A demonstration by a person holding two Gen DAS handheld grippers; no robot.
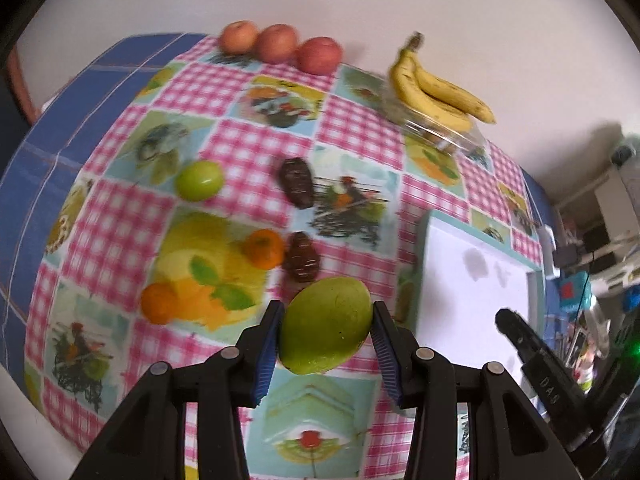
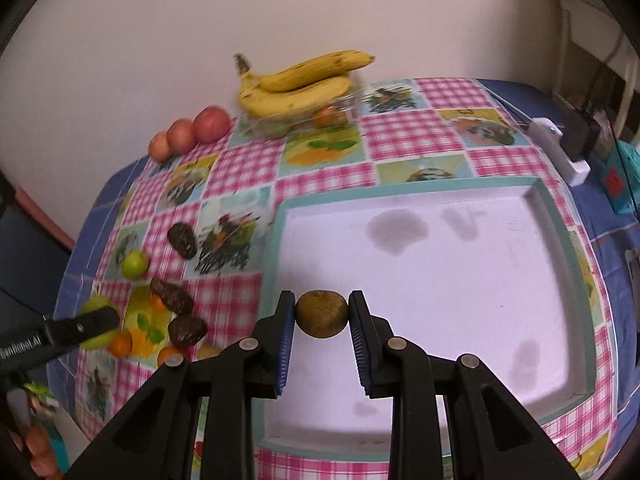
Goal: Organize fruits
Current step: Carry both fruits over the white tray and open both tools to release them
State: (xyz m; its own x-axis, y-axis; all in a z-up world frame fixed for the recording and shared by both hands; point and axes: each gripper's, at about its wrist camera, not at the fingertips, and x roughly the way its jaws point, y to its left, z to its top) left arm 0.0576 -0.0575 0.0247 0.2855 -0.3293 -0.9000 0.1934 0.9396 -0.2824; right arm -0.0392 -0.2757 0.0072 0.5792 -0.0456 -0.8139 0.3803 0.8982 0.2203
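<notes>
My left gripper (image 1: 326, 320) is shut on a green mango (image 1: 326, 326), with a blue pad against each side, over the checked tablecloth just left of the white tray (image 1: 472, 280). In the right wrist view, my right gripper (image 2: 322, 316) is shut on a brown kiwi (image 2: 322, 314) above the near left part of the tray (image 2: 460, 300). The tray holds no fruit. Loose on the cloth lie a small green fruit (image 1: 200, 180), two dark brown fruits (image 1: 298, 182) (image 1: 302, 256) and two tangerines (image 1: 264, 248) (image 1: 158, 304).
Three reddish apples (image 1: 280, 42) line the far edge by the wall. Bananas (image 1: 436, 84) rest on a clear plastic box (image 1: 440, 132) at the back. A white device (image 2: 560, 152) and clutter sit beyond the tray's right side. The table's edge drops off on the left.
</notes>
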